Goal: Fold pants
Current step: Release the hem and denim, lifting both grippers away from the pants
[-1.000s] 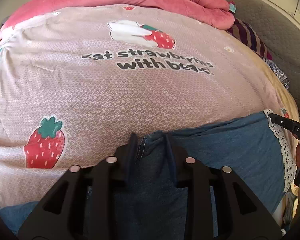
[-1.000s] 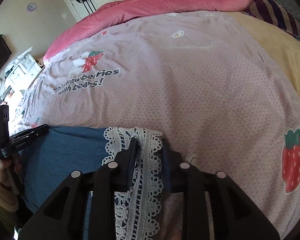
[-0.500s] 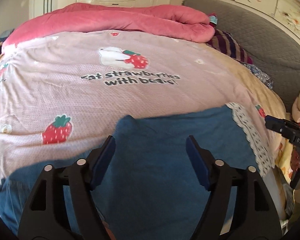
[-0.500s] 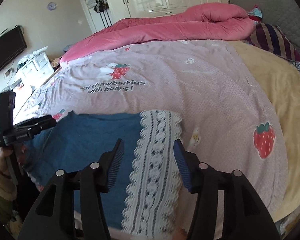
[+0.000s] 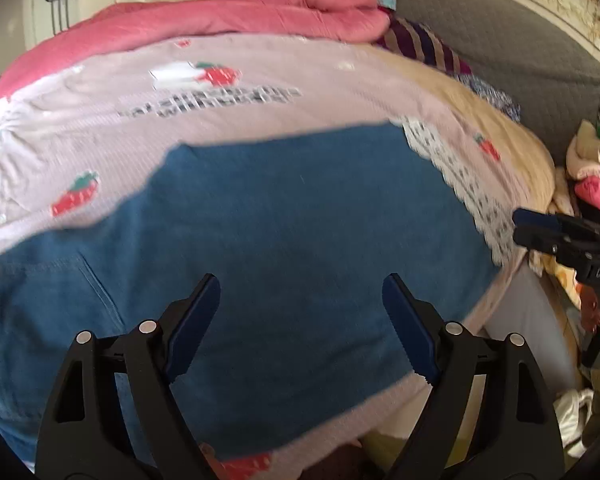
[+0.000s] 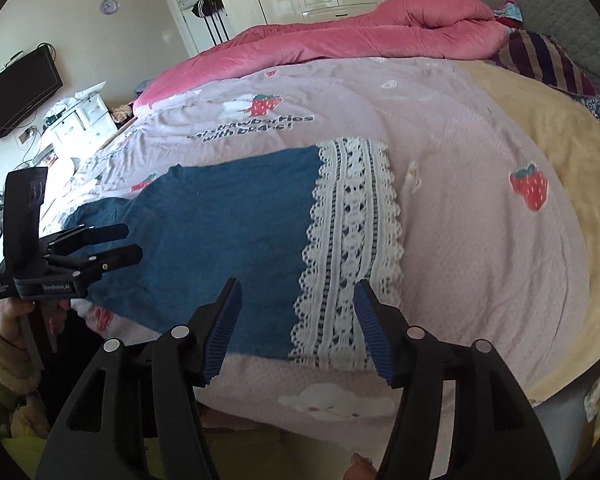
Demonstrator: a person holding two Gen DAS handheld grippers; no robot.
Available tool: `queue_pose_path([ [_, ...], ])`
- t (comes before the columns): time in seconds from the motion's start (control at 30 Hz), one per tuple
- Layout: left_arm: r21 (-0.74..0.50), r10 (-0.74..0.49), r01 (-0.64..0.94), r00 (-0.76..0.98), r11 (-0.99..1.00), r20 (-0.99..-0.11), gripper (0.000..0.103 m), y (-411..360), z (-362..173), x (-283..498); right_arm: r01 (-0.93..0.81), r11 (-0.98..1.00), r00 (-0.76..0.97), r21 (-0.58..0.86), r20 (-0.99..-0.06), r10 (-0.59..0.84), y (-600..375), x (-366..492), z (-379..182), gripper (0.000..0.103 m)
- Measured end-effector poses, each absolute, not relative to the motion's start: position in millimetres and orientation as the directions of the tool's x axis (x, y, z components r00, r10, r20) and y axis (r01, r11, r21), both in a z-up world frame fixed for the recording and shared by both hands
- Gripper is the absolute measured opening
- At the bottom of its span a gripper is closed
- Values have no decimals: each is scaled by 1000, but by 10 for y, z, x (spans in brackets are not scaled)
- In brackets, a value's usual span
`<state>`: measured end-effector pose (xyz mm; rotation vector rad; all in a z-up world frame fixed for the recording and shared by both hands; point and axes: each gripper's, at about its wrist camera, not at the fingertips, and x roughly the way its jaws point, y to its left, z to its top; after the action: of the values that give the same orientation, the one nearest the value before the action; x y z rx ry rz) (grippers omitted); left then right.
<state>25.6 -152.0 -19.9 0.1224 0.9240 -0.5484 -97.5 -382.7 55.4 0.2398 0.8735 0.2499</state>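
Blue denim pants point(image 5: 300, 200) with a white lace hem point(image 5: 460, 172) lie flat on the strawberry-print bedspread point(image 5: 260, 120). My left gripper point(image 5: 300, 280) hovers above the waist end with its jaws opening and nothing held between them. In the right wrist view the pants point(image 6: 228, 232) stretch leftward from the lace hem point(image 6: 352, 240). My right gripper point(image 6: 298, 285) hangs over the hem's near edge, its jaws opening, gripping nothing. Each gripper also shows from the side in the other's view: the right gripper point(image 5: 556, 232) and the left gripper point(image 6: 92, 248).
A pink duvet point(image 6: 360, 36) is bunched at the far side of the bed, with a striped pillow point(image 6: 540, 60) and yellow blanket point(image 6: 560, 160) to the right. The bed's near edge runs just under both grippers. A wall TV point(image 6: 20, 92) and white drawers point(image 6: 76, 120) stand left.
Both grippers let go of the pants, opened wide and drew back toward the bed's near edge. The pants now lie spread flat.
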Motion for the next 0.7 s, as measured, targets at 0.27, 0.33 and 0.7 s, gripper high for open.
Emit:
queue_pose_path([
  [0.27, -47, -313, 493, 472, 868, -824, 77, -1606, -496, 191, -81, 951, 582, 297, -761, 287, -3809, -991, 267, 57],
  [0.33, -44, -313, 495, 475, 868, -823, 79, -1607, -518, 203, -79, 951, 588, 300, -756, 288, -3804, -995, 237, 57],
  [0.7, -75, -408, 538, 535, 840, -740, 87, -1750, 27, 320, -46, 937, 648, 346, -704, 292, -4156, -1215, 442, 60],
])
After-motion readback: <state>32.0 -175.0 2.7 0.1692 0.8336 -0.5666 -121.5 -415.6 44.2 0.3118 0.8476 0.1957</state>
